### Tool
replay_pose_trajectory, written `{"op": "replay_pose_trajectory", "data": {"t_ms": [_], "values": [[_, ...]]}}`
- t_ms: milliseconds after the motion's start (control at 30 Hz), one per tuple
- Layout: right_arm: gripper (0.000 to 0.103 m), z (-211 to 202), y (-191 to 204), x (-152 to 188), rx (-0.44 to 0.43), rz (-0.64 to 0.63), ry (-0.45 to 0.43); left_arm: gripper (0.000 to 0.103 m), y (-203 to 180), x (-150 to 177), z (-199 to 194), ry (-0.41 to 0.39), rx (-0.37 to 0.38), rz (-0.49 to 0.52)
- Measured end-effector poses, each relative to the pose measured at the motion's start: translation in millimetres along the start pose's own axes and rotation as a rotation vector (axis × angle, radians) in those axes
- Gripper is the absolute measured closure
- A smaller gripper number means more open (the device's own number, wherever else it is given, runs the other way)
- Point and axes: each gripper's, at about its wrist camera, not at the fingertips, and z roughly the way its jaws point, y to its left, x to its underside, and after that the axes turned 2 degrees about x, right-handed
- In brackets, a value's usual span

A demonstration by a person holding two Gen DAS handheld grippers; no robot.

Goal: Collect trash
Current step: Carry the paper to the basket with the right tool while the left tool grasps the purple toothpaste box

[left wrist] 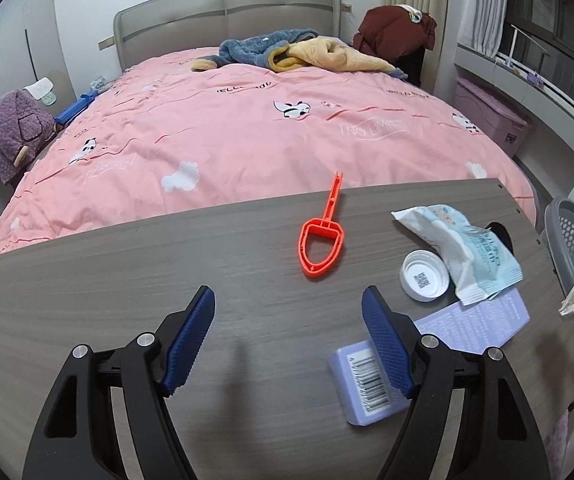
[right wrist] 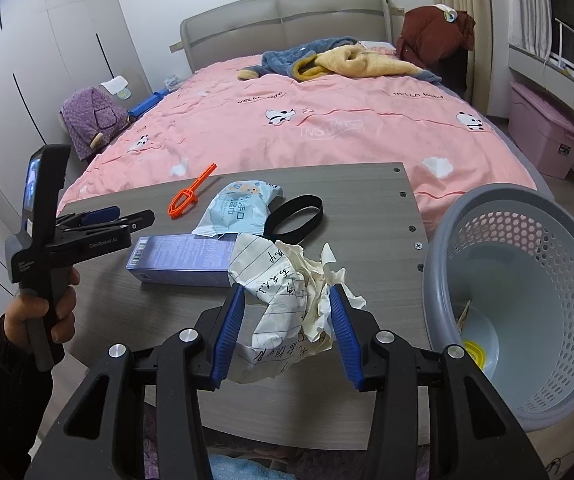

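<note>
The right gripper (right wrist: pixel 287 332) has its blue ribbed pads (right wrist: pixel 229 332) clenched on a crumpled wad of lined white paper (right wrist: pixel 287 300). At its 3 o'clock stands the grey perforated plastic basket (right wrist: pixel 527 264). The left gripper (left wrist: pixel 289 344) hangs released over the grey wood-grain table (left wrist: pixel 127 264), the lilac barcoded box (left wrist: pixel 363 388) just beside its right finger; an orange plastic scoop (left wrist: pixel 323 248) lies at 12 o'clock

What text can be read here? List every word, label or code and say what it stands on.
"GenRobot.AI": side of the left gripper.
"HELLO": pink bed cover; the word after it is unclear.
"NO LIMIT": bed cover, faint.
Barcode: end of the purple box; digits too small.
QR code: inside the white cap.
Wipes packet: print too blurred.
Crumpled paper: handwriting, unreadable.
</note>
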Motion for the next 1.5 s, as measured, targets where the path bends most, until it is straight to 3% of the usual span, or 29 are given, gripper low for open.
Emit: {"op": "replay_pose_trajectory", "data": {"t_ms": [200, 567, 833, 1133, 1500], "values": [[0.06, -2, -2, 0, -0.003, 0.008, -0.007, 0.03, -4, 4, 9, 0.028, -0.001, 0.078], [0.06, -10, -15, -1, 0.019, 0.035, -0.027, 0.03, -30, 39, -12, 0.054, 0.116, 0.088], [0.06, -14, -22, 2, 0.017, 0.053, -0.037, 0.03, -68, 57, -39, 0.037, 0.191, 0.11], [0.06, -22, -32, 9, 0.007, 0.074, -0.054, 0.03, -101, 54, -62, 0.008, 0.23, 0.149], [0.06, -28, -48, 16, 0.01, 0.114, -0.062, 0.03, -136, 55, -26, 0.091, 0.205, 0.187]]}}
